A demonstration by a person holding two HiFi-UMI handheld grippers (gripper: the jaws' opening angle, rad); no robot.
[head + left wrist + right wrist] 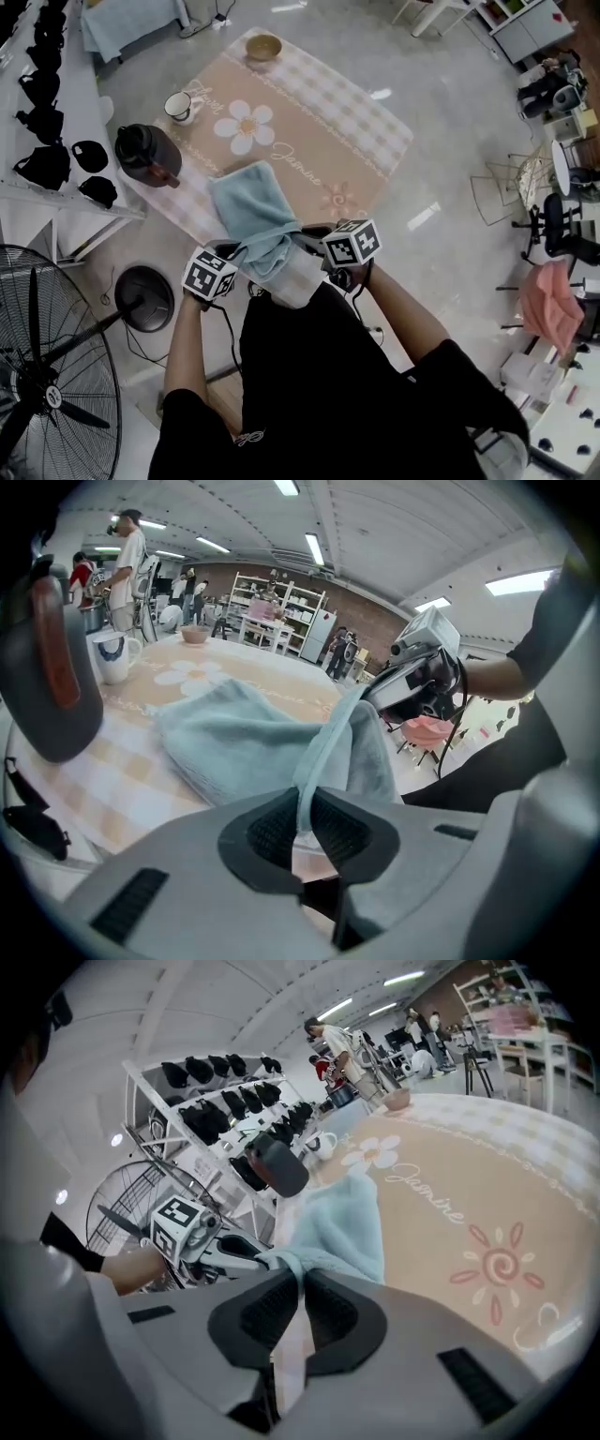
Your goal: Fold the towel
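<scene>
Pinching the towel [251, 199] by its near corners in left gripper [305, 819] and right gripper [301, 1283], side by side, equally near, its length running straight ahead of the jaws onto the mat [349, 120]

Light blue towel [251, 214], near edge lifted off the table.

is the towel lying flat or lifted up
Partly lifted: the left gripper and right gripper each pinch the towel by its near edge, held up; its far end lies on the tablecloth.
</scene>
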